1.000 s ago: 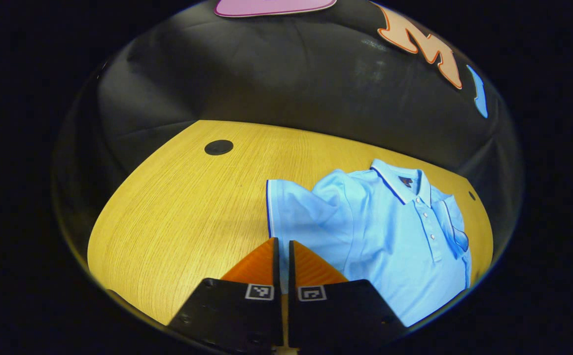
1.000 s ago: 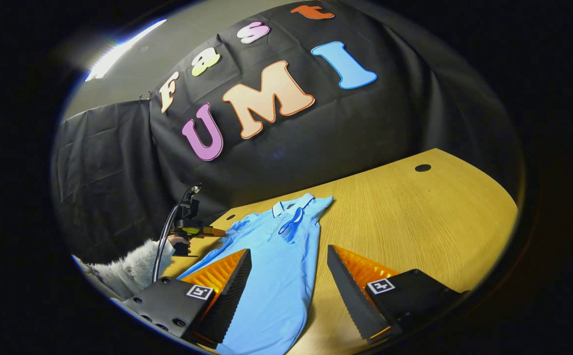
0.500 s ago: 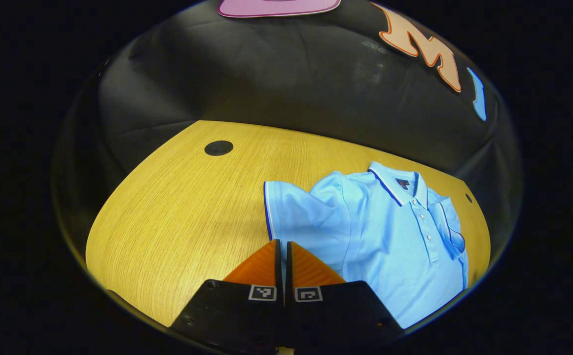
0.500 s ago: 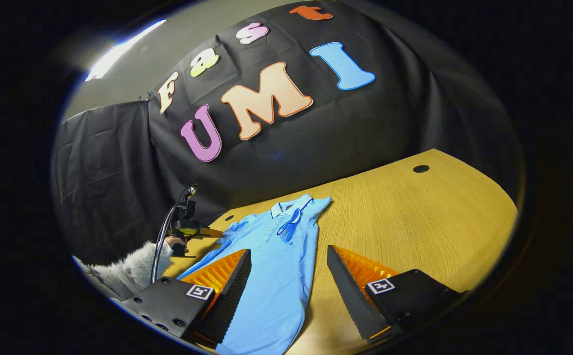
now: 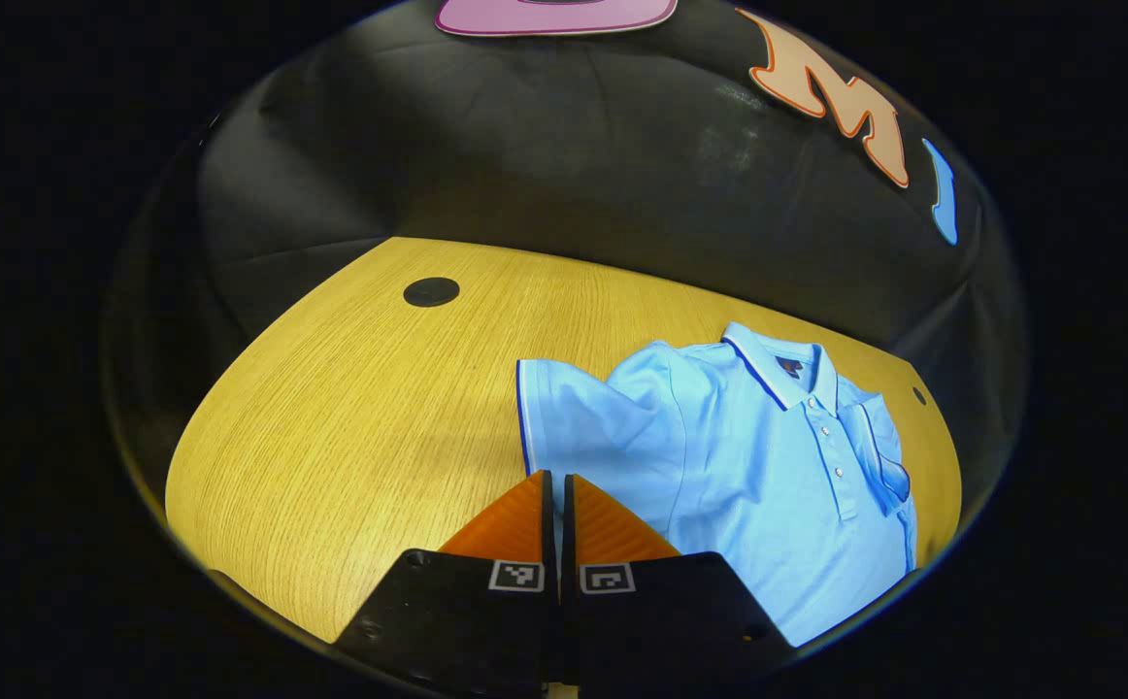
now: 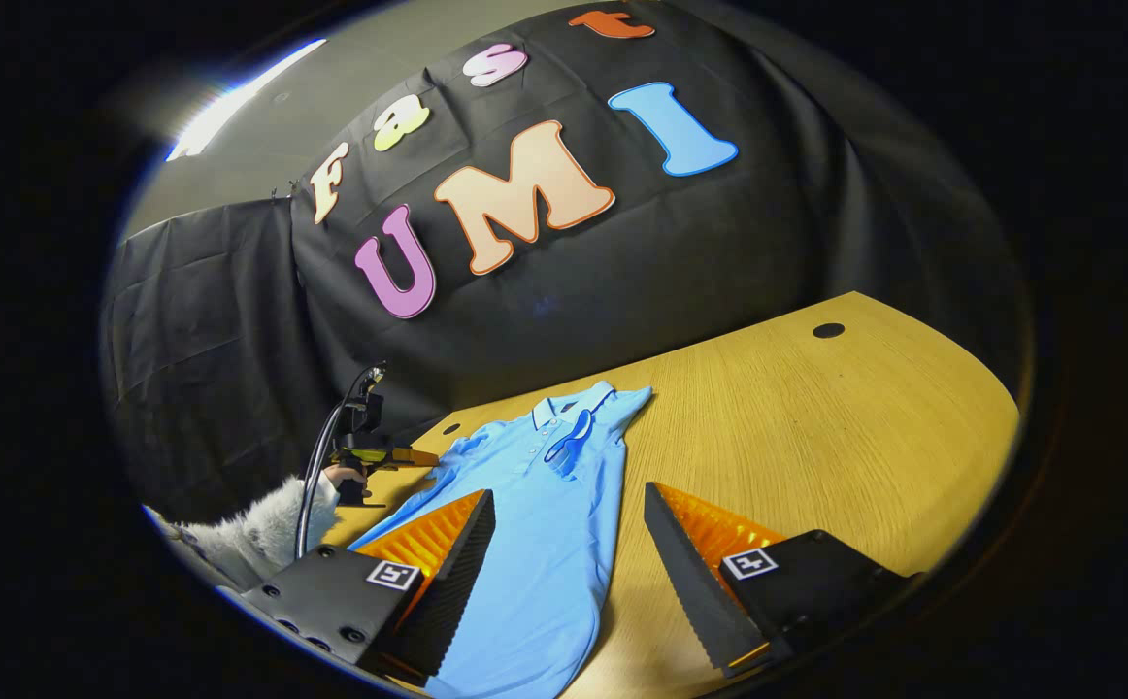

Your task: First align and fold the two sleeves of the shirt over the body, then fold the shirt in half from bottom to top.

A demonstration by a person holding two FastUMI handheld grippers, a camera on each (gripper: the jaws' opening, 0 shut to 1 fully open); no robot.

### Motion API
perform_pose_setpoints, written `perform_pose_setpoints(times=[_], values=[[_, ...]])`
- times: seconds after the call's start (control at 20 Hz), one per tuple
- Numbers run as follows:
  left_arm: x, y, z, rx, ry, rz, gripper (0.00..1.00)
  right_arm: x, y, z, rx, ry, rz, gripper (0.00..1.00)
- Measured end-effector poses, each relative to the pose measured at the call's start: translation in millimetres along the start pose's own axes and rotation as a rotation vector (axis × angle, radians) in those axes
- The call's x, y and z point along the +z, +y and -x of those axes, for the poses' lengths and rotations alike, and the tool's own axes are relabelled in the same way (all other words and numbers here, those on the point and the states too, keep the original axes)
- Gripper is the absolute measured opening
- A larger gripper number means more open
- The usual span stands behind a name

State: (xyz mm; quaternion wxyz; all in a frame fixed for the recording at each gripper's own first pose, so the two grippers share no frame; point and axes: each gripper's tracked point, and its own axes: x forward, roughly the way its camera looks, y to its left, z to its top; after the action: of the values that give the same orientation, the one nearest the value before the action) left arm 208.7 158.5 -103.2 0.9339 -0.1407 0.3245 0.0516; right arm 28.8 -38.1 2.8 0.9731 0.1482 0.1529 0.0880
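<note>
**Blue polo lies flat on wooden table**

Wooden table [image 5: 350, 388] carries the light-blue shirt [image 5: 768, 466], one sleeve [image 5: 574, 417] spread. The left gripper [image 5: 554, 495], fingers pressed together, sits at that sleeve's edge. The right gripper [image 6: 564, 544], fingers spread, hovers above the shirt's lower body.

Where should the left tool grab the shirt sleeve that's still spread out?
Likely the sleeve at its dark-trimmed cuff edge, coming in from the bare table side. That edge lies flat and free, away from the shirt body.

Shirt [image 5: 758, 466] flat on table [image 5: 350, 408], near wall.
</note>
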Motion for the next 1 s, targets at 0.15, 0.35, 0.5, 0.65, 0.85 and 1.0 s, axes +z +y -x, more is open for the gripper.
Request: perform_pose_setpoints(times=[0.15,0.35,0.5,0.65,0.85,1.0], values=[[6.4,-4.5,2.8,-0.016,-0.017,-0.011,0.0,-1.0,2.1,0.5,0.004,0.002,-0.002,0.97],[-0.8,1.3,2.4,0.011,0.018,-0.05,0.0,-1.0,2.7,0.7,0.008,0.006,-0.005,0.97],[-8.4,4.9,-1.1,0.024,0.04,-0.046,0.0,0.6,2.6,1.5,0.008,0.0,-0.005,0.97],[-5.9,7.4,-0.6,0.028,0.031,-0.055,0.02,0.7,2.6,2.2,0.008,-0.002,-0.007,0.97],[-7.2,4.6,2.9,0.016,0.038,-0.056,0.22,-0.2,2.3,1.8,0.009,0.002,-0.008,0.97],[-5.1,4.9,4.0,0.022,0.037,-0.064,0.61,-0.2,2.1,1.0,0.01,0.001,-0.008,0.97]])
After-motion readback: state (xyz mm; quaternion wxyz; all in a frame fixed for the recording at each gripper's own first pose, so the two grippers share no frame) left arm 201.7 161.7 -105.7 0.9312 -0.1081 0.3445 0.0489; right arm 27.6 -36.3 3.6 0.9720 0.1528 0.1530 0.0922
